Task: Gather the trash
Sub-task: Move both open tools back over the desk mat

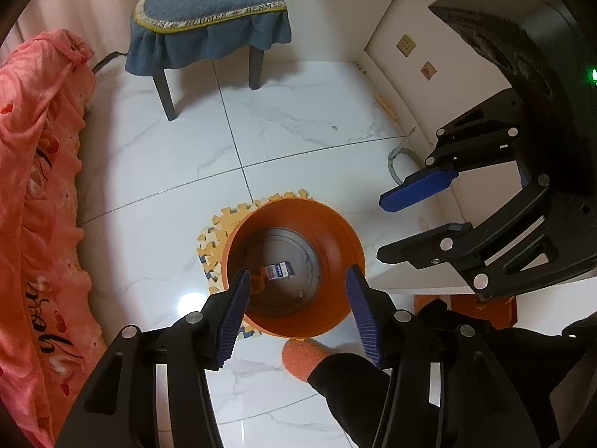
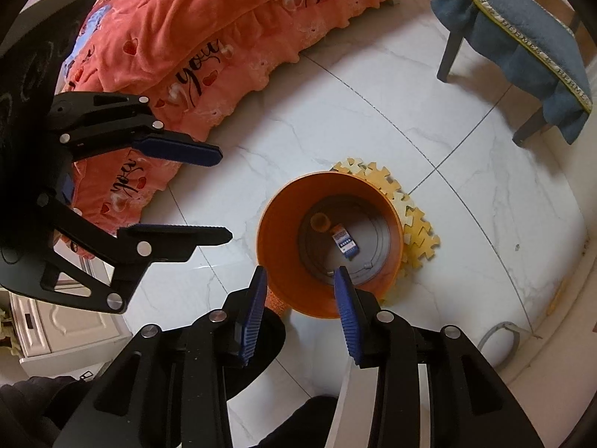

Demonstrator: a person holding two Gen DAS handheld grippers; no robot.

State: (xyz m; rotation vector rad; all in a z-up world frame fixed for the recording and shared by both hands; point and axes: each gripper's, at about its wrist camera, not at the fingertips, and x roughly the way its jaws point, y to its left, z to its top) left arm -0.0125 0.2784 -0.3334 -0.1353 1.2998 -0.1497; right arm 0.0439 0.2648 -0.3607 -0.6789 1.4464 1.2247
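An orange waste bin [image 1: 337,239] stands on the white tiled floor, on a yellow foam puzzle mat [image 1: 218,224]. Inside it lie a small blue and white carton [image 1: 279,271] and an orange piece [image 1: 258,283]. The bin [image 2: 278,224], the carton [image 2: 345,244] and the orange piece [image 2: 320,221] show in the right wrist view too. My left gripper [image 1: 296,274] is open and empty, held above the bin's mouth. My right gripper [image 2: 300,274] is open and empty, above the bin's near rim. Each gripper appears in the other's view: the right [image 1: 380,226] and the left [image 2: 225,196].
A bed with an orange-pink cover [image 1: 33,194] runs along one side. A chair with a blue seat cover [image 1: 209,18] stands beyond the bin. A white cabinet wall [image 1: 399,74] is on the right, with a grey band [image 1: 397,160] at its foot. My orange-socked foot [image 1: 302,358] is beside the bin.
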